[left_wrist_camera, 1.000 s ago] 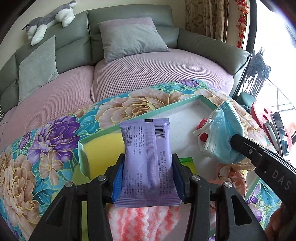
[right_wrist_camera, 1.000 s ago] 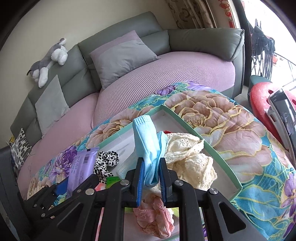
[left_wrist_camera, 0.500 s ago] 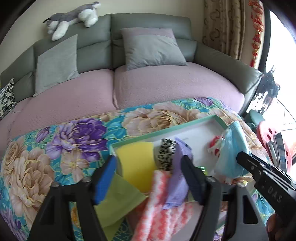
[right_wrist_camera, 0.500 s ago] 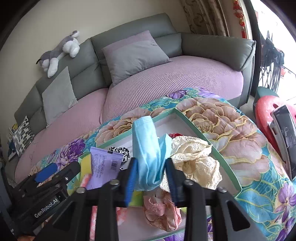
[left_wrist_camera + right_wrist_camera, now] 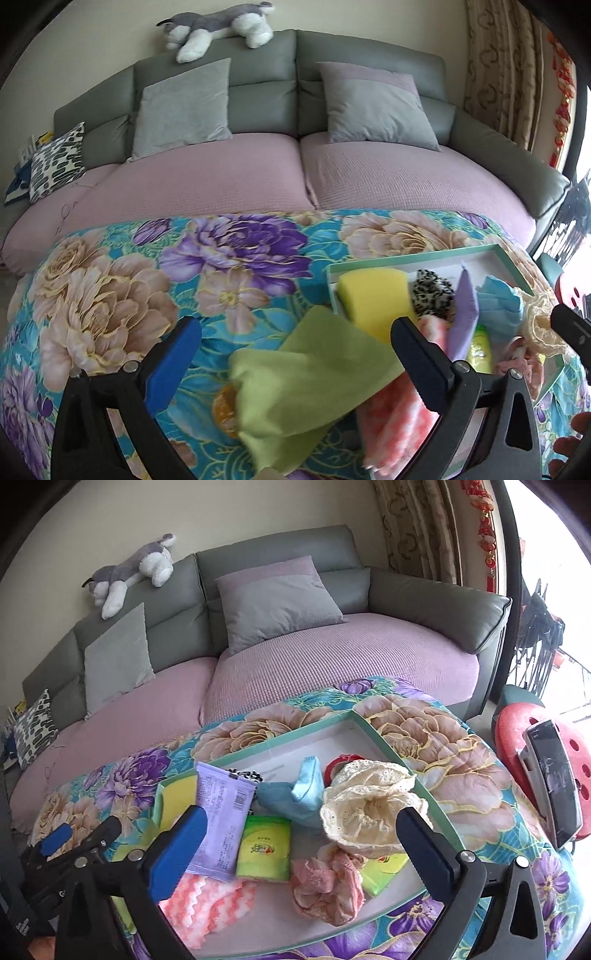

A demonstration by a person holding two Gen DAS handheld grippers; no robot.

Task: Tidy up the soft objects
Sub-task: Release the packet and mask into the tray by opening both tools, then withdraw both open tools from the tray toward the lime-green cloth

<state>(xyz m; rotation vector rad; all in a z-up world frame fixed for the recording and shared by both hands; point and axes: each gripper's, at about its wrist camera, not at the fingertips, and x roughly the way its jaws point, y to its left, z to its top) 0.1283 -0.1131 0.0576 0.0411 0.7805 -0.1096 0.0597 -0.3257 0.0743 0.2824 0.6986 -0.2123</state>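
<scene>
Both claws, left (image 5: 291,343) and right (image 5: 301,829), have just been opening and stand apart, empty. The purple packet (image 5: 221,819) and blue mask (image 5: 299,794) lie released inside the green-rimmed tray (image 5: 280,734), evidently their collection point.

Left tongs (image 5: 295,345), right tongs (image 5: 301,830): black plastic arms, blue pads (image 5: 177,853), silver screws (image 5: 464,856); white lettering on left body.

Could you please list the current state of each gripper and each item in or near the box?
Left gripper: open, jaws just opened, empty.
Right gripper: open, jaws just opened, empty.
Purple packet: released, lying in the box.
Blue mask: released, crumpled in the box.
Green cloth: draped over the box edge.
</scene>
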